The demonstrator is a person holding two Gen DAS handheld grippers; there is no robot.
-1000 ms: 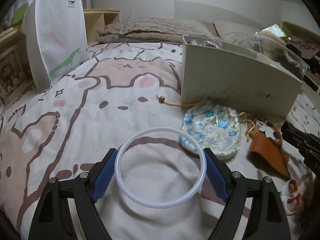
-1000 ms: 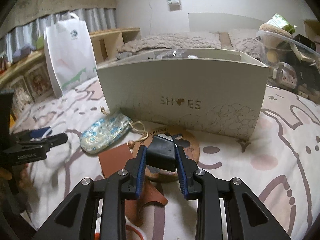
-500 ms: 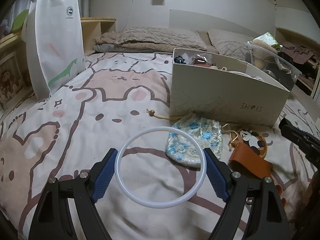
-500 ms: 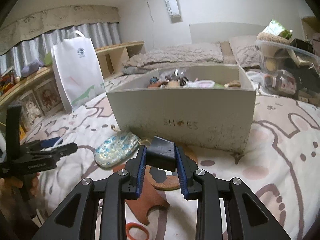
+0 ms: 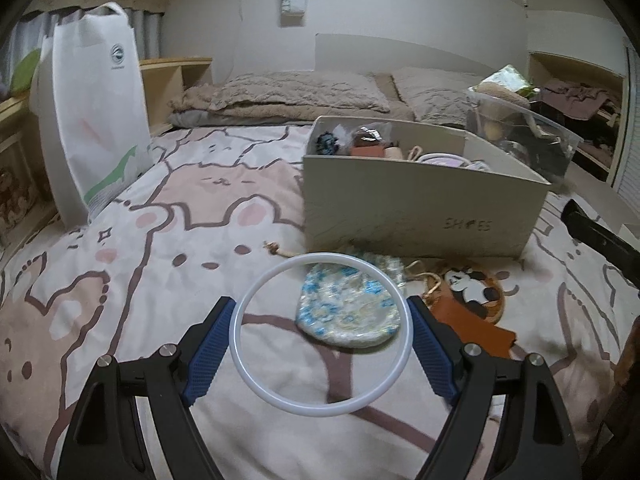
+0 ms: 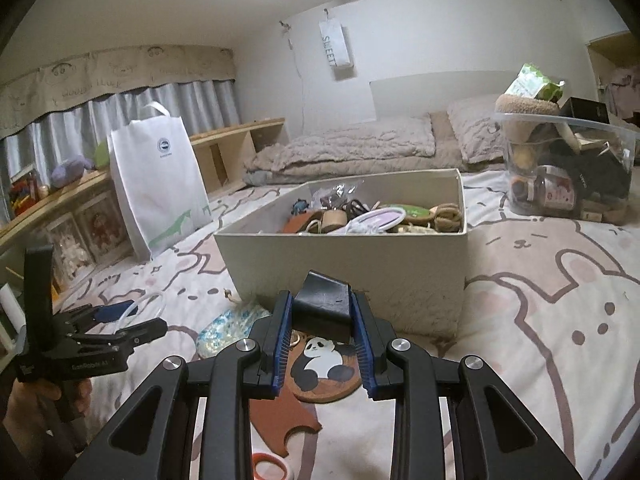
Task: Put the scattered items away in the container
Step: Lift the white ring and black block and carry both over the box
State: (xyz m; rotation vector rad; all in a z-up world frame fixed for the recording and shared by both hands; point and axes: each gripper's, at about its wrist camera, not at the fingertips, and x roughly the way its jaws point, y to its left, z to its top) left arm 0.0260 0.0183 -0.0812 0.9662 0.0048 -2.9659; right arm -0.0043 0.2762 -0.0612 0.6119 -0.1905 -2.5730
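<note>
Both tools now sit higher than a second ago, so the inside of the beige cardboard box (image 5: 420, 204) shows where only its front wall showed before.

Left wrist view: the left tool (image 5: 320, 342) holds a thin, smooth white ring (image 5: 320, 394) between its ribbed blue pads (image 5: 208, 354), spread wide to the ring's full width, at lower centre of the frame. Through the ring shows a glossy blue-and-white floral pouch (image 5: 348, 312) lying on the cartoon-print bedspread (image 5: 160, 240), just in front of the box. To its right lie a round panda coaster (image 5: 472, 286) and a brown leather piece (image 5: 472, 326), partly overlapping. The right edge cuts off a dark bar, too blurred to name. A white paper bag (image 5: 96, 120) stands at upper left.

Right wrist view: the right tool (image 6: 322, 334) pinches a dark, matte, wedge-shaped block (image 6: 322, 306) at centre frame, low before the box's front wall (image 6: 400, 272). The box is crowded with small items, hard to tell apart. The tool hides part of the coaster (image 6: 324, 364). At left, the left tool (image 6: 132, 318) appears with its ring barely visible.
</note>
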